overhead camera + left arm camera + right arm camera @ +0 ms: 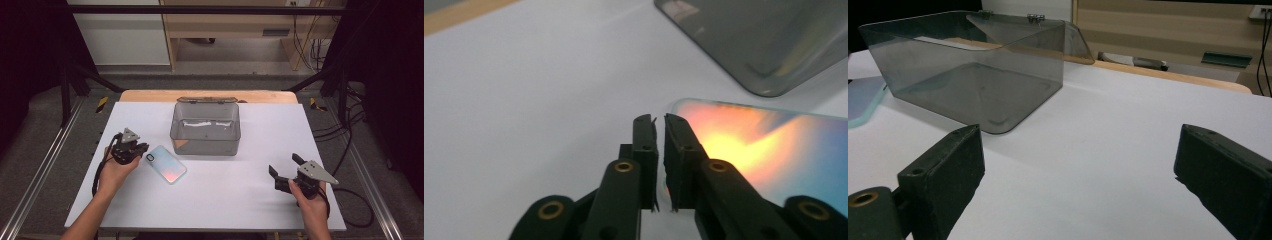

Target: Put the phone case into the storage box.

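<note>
The phone (167, 164) lies flat on the white worktop (220, 195), just in front of the left front corner of the box (205, 130) and angled to it. It shows a glossy back that shades from pale blue to pink and orange, with a dark camera ring at the corner nearest the left tool (131, 149). In the left gripper view the phone (769, 150) appears as a bright orange-and-blue slab with a thin, pale, rounded edge.

The left tool (660, 122) has its jaws nearly together, with only a thin slit between them. They sit at the phone's near corner, and the edge seems to run into the slit. Whether the pads actually pinch it cannot be told, because the jaws cover that spot. In the high view the hand and tool body hide the contact as well.

The right tool (284, 167) rests at the right front of the worktop, well apart from the phone, its jaws (1078, 165) wide apart with nothing between them.

The box is smoky, see-through plastic, and its hinged lid is tipped open at the back. A pale streak on its floor is too blurred to identify. In the right gripper view the phone (863, 100) is cut off at the left edge and shows as just a pale blue corner beside the box (973, 75).
</note>
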